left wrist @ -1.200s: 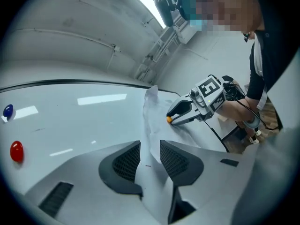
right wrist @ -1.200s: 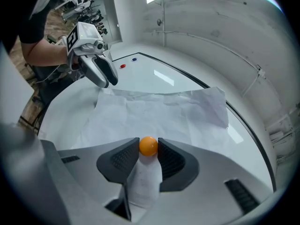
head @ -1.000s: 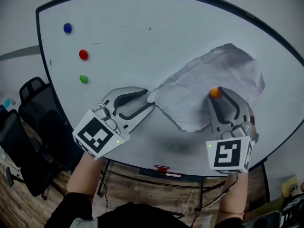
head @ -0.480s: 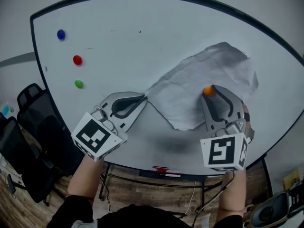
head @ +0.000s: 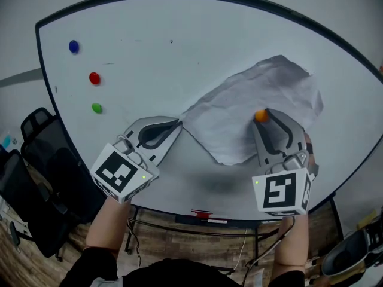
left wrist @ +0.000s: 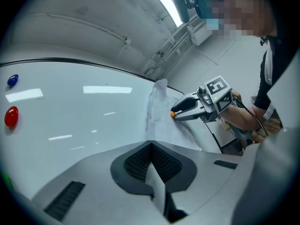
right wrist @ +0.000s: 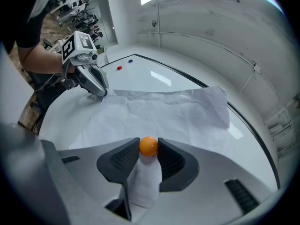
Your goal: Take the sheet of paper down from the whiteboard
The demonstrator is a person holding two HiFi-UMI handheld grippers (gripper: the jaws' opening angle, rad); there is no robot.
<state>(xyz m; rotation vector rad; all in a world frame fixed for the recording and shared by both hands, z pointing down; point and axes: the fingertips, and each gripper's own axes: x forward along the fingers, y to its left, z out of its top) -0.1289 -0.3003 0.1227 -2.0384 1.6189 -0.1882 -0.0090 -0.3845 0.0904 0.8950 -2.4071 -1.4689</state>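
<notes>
The whiteboard (head: pixel 179 46) fills most of the head view, its dark frame curving round a white face. A crumpled sheet of paper (head: pixel 245 109) lies against the right half of the whiteboard, stretching from a pointed left corner near the board's middle up to a ragged top right corner. Black office chairs (head: pixel 36 160) stand below the whiteboard's left edge.

The left hand-held gripper (head: pixel 177 123) meets the whiteboard at the paper's left corner. Its jaws have just been closing and now stand together; in the left gripper view a thin pale strip runs between the pads (left wrist: pixel 140 161), which looks like the corner of the sheet pinched there, though the strip is too narrow to be sure.

The right hand-held gripper (head: pixel 264 115) points at the lower right part of the whiteboard, over the sheet's middle. Its jaws are clamped on an orange magnet (right wrist: pixel 148 146), one pad touching each side of it, and the magnet sits on the paper.

Three more magnets sit in a column near the whiteboard's left edge, well apart from the sheet: a blue magnet (head: pixel 73 46) on top, a red magnet (head: pixel 94 78) below it, a green magnet (head: pixel 96 107) lowest.
</notes>
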